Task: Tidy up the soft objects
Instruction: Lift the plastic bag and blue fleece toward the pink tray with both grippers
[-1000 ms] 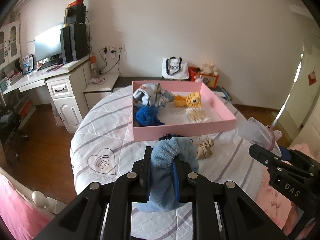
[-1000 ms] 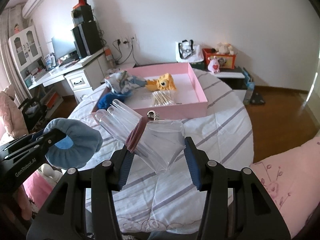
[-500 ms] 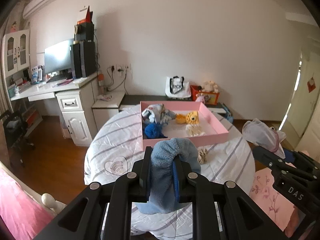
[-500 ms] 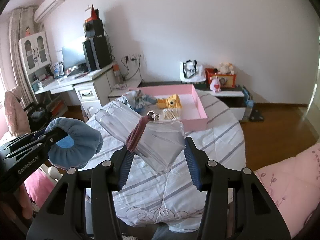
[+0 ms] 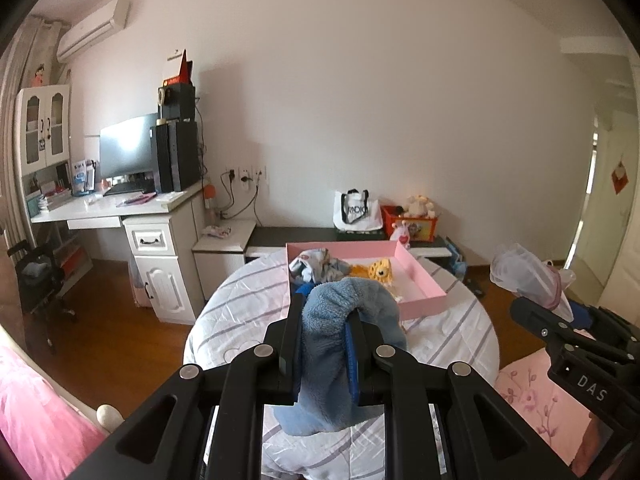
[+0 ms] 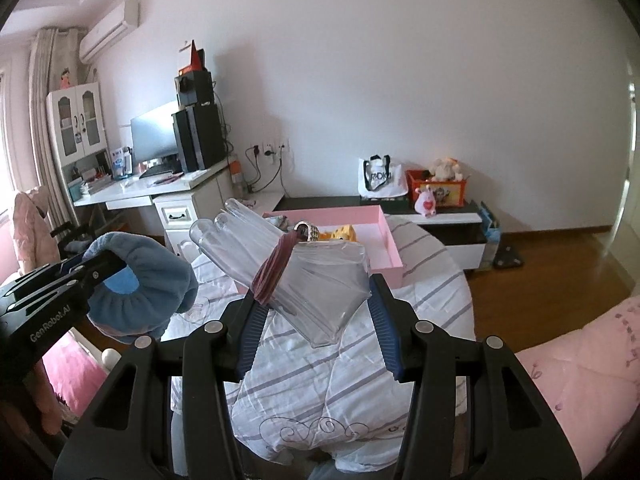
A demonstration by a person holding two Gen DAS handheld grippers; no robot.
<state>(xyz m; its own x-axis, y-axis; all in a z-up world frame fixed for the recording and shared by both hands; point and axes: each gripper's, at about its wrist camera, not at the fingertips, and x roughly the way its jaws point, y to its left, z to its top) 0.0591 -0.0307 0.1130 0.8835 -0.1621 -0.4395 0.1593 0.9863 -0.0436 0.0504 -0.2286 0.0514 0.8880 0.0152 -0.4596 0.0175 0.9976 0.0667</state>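
- The left gripper [image 5: 324, 312] was clamped on a blue fleece piece [image 5: 340, 344]; the right gripper [image 6: 312, 300] clasped a clear plastic glove [image 6: 312, 276].
- Ahead — a pink tray [image 5: 424, 284] holding soft toys, on a round table [image 5: 224, 320] under striped cloth.
- A desk [image 5: 120, 208] stood by the white wall.

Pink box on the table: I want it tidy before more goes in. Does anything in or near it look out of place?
Inside the pink box, the grey-blue clothes lie in a crumpled heap at its left end, partly over the rim. The yellow plush toy lies flat beside them. Nothing looks spilled or damaged.
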